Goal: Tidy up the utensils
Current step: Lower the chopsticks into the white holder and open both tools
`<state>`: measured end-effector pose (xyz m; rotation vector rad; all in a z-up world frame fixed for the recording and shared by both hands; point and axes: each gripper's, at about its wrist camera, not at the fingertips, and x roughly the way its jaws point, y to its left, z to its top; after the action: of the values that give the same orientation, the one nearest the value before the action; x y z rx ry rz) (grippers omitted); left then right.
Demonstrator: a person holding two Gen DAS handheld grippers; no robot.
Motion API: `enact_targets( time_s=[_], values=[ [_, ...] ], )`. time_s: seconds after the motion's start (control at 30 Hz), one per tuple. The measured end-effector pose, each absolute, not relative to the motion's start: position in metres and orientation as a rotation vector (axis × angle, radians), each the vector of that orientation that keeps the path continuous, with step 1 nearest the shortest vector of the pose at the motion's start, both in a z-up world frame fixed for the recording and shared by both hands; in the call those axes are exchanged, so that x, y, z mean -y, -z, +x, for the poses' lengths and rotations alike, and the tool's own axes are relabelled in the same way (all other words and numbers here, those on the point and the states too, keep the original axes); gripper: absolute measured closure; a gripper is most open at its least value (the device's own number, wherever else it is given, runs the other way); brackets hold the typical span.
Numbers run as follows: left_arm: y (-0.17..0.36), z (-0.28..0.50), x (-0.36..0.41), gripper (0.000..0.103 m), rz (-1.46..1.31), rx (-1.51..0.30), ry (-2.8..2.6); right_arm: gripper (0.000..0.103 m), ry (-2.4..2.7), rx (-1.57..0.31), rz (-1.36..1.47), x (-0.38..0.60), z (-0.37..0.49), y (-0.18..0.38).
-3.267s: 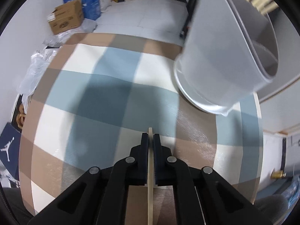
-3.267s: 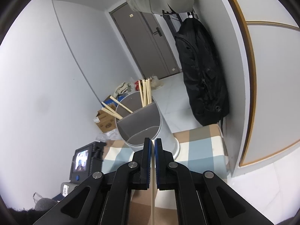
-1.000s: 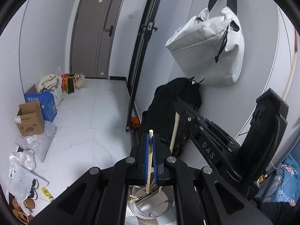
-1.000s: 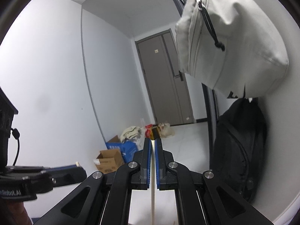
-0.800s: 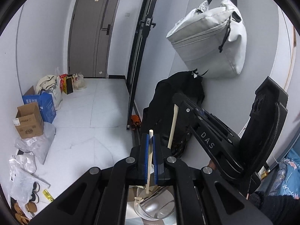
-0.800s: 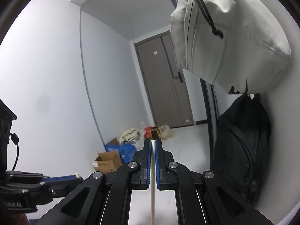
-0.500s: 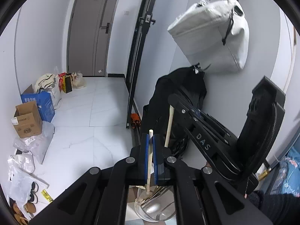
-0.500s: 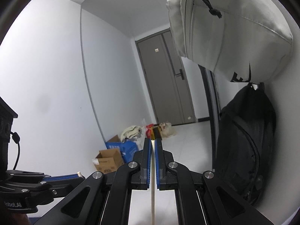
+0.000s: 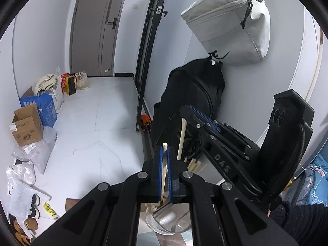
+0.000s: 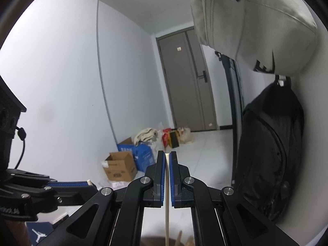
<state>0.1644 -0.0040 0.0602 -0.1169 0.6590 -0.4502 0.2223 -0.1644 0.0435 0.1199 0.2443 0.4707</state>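
Left wrist view: the left gripper (image 9: pixel 164 171) is clamped on a pale wooden chopstick (image 9: pixel 164 165), which stands nearly upright between the blue pads, its blunt top just above the fingertips at centre frame. Its lower end runs down toward the utensil holder (image 9: pixel 167 224), a pale translucent cylinder at lower centre with an inner divider; whether the tip has entered a compartment cannot be told. More wooden sticks (image 9: pixel 194 165) rest in the holder behind the gripper. At right of centre the right gripper (image 9: pixel 185 113) reaches in, gripping a second chopstick (image 9: pixel 181 139) that hangs down toward the same holder. A strip of checked bench (image 9: pixel 164 240) shows at the bottom edge.

Right wrist view: the right gripper (image 10: pixel 167 176) is closed on the second chopstick (image 10: pixel 167 205), a thin pale rod running vertically through the jaws to the bottom edge, where stick ends show dimly. The left gripper (image 10: pixel 88 183) appears at lower left, side-on.

Handling judgement: the chopsticks look light, stiff, smooth and slender, liable to pivot or slip in a single-point grip. Holding near the upper third, as here, keeps the lower end free to be guided into a compartment; lower each one straight down.
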Motion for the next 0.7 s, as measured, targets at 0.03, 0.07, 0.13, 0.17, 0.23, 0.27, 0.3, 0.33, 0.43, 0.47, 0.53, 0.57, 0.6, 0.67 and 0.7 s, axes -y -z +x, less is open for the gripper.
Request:
enact_targets(
  time_s=[0.03, 0.07, 0.13, 0.17, 0.23, 0.27, 0.3, 0.33, 0.43, 0.47, 0.53, 0.57, 0.6, 0.67, 0.7],
  values=[
    [-0.059, 0.164, 0.004, 0.103, -0.120, -0.665, 0.449, 0.100, -0.479, -0.252, 0.116, 0.166, 0.220, -0.042],
    [-0.058, 0.164, 0.005, 0.103, -0.121, -0.671, 0.448, 0.100, -0.487, -0.258, 0.112, 0.168, 0.216, -0.041],
    [-0.056, 0.165, 0.007, 0.103, -0.115, -0.685, 0.463, 0.099, -0.498, -0.277, 0.096, 0.171, 0.210, -0.037],
    [-0.056, 0.164, 0.008, 0.103, -0.108, -0.687, 0.465, 0.099, -0.511, -0.291, 0.093, 0.172, 0.207, -0.035],
    [-0.055, 0.163, 0.011, 0.103, -0.088, -0.695, 0.484, 0.099, -0.523, -0.305, 0.079, 0.174, 0.202, -0.032],
    [-0.054, 0.162, 0.011, 0.103, -0.086, -0.697, 0.491, 0.099, -0.531, -0.314, 0.070, 0.175, 0.199, -0.031],
    [-0.052, 0.164, 0.011, 0.103, -0.085, -0.705, 0.504, 0.099, -0.541, -0.321, 0.064, 0.175, 0.196, -0.030],
    [-0.050, 0.165, 0.011, 0.103, -0.082, -0.717, 0.514, 0.099, -0.545, -0.328, 0.054, 0.175, 0.194, -0.029],
    [-0.047, 0.165, 0.011, 0.103, -0.080, -0.738, 0.545, 0.099, -0.578, -0.358, 0.030, 0.175, 0.188, -0.023],
    [-0.046, 0.164, 0.011, 0.103, -0.079, -0.742, 0.550, 0.099, -0.587, -0.375, 0.023, 0.174, 0.186, -0.021],
    [-0.044, 0.165, 0.013, 0.102, -0.076, -0.761, 0.575, 0.099, -0.592, -0.396, 0.013, 0.174, 0.183, -0.017],
    [-0.043, 0.165, 0.015, 0.102, -0.074, -0.784, 0.600, 0.099, -0.593, -0.413, 0.010, 0.174, 0.183, -0.016],
    [-0.041, 0.165, 0.017, 0.102, -0.061, -0.791, 0.599, 0.099, -0.592, -0.432, 0.013, 0.176, 0.183, -0.014],
    [-0.040, 0.163, 0.020, 0.102, -0.045, -0.794, 0.586, 0.097, -0.613, -0.460, 0.012, 0.177, 0.181, -0.012],
    [-0.039, 0.164, 0.021, 0.101, -0.050, -0.813, 0.591, 0.096, -0.620, -0.482, 0.006, 0.177, 0.181, -0.012]
  ],
)
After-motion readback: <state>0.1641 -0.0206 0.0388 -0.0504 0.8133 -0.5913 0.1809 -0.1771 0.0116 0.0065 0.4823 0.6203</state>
